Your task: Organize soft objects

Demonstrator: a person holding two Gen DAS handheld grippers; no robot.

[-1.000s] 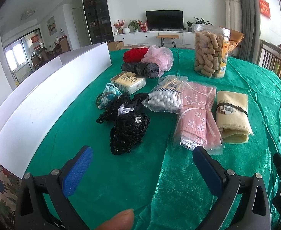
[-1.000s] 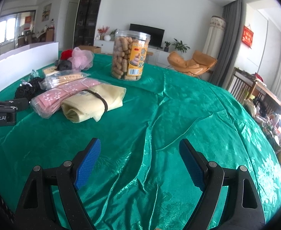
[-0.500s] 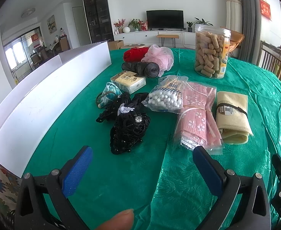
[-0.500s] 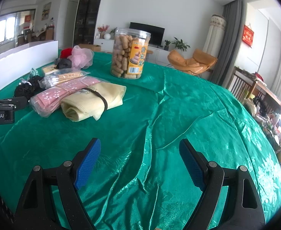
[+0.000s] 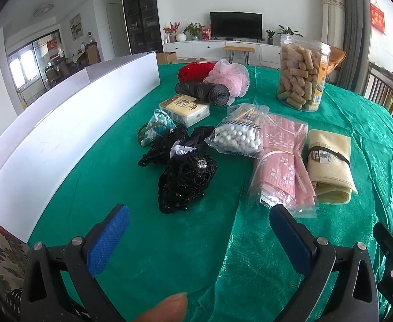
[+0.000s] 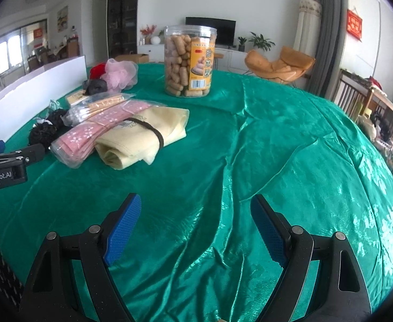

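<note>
Soft items lie on a green tablecloth [image 5: 169, 241]: a black beaded lace bundle [image 5: 185, 182], a folded yellow cloth with a black band [image 5: 329, 166], a pink packet [image 5: 282, 161], a teal pouch [image 5: 157, 126], a pink mesh pouf [image 5: 228, 79] and a red item [image 5: 193, 71]. My left gripper [image 5: 196, 230] is open and empty, just short of the black bundle. My right gripper [image 6: 195, 225] is open and empty over bare cloth, to the right of the yellow cloth [image 6: 142, 136].
A white box wall [image 5: 62, 126] runs along the left. A clear jar of snacks [image 5: 301, 72] stands at the back. A cotton swab bag [image 5: 239, 134], a tissue pack [image 5: 185, 107] and a black bag roll [image 5: 204, 92] lie among the items.
</note>
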